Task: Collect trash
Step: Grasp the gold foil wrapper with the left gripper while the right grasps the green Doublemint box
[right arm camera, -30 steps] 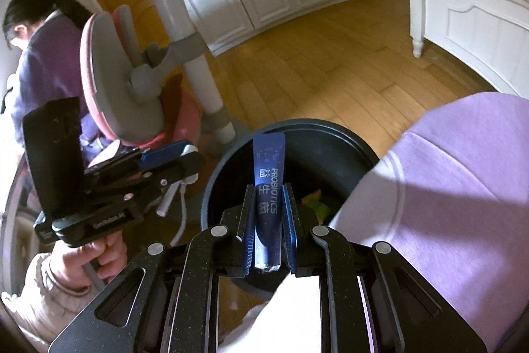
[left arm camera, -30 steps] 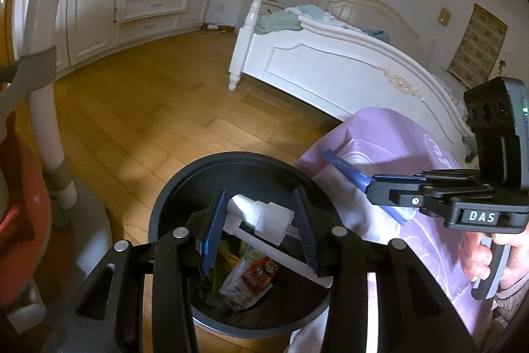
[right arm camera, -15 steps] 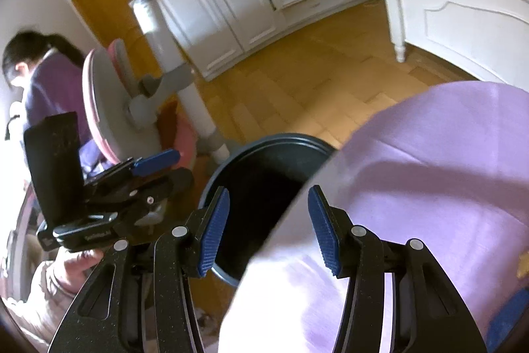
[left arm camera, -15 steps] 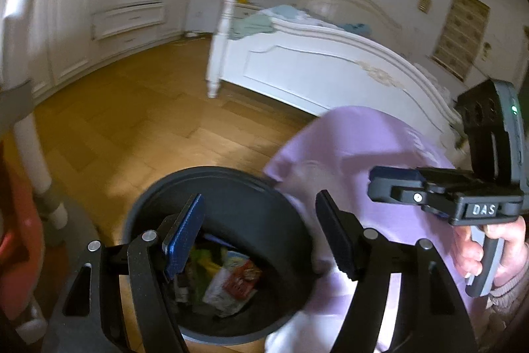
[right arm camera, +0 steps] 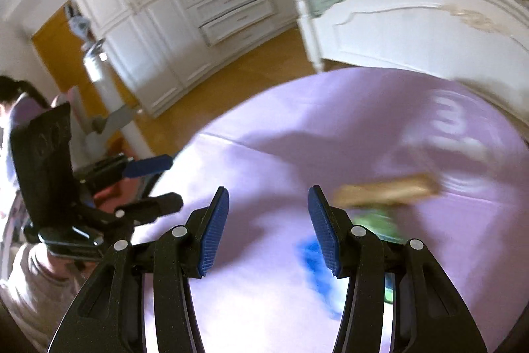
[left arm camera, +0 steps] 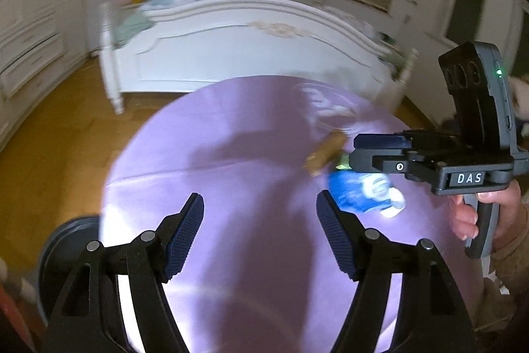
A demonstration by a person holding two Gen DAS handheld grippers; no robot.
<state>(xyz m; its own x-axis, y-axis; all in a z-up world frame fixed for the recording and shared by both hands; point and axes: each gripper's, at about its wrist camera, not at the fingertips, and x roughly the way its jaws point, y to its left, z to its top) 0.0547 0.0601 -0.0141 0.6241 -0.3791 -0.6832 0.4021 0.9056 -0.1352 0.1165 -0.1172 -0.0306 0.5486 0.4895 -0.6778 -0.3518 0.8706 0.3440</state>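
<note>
My left gripper (left arm camera: 259, 227) is open and empty over the purple round tabletop (left arm camera: 231, 154). My right gripper (right arm camera: 267, 220) is open and empty above the same tabletop (right arm camera: 281, 138). On the cloth lie a blue and white wrapper (left arm camera: 360, 192), a tan wrapper (left arm camera: 325, 153) and a small green piece (left arm camera: 342, 162). In the right wrist view the tan wrapper (right arm camera: 386, 191), the green piece (right arm camera: 380, 222) and the blue wrapper (right arm camera: 314, 263) are blurred, just right of my fingers. The dark trash bin (left arm camera: 64, 243) shows at the lower left, partly hidden by the table.
A white bed (left arm camera: 248, 45) stands behind the table. White wardrobes with drawers (right arm camera: 185, 5) line the far wall. A pink and grey chair (right arm camera: 99, 108) and a seated person (right arm camera: 16, 108) are at the left. The floor is wood.
Both grippers let go of their trash over the bin and opened, the left a white bottle, the right a blue sachet. Both then swung right, over the purple table.
</note>
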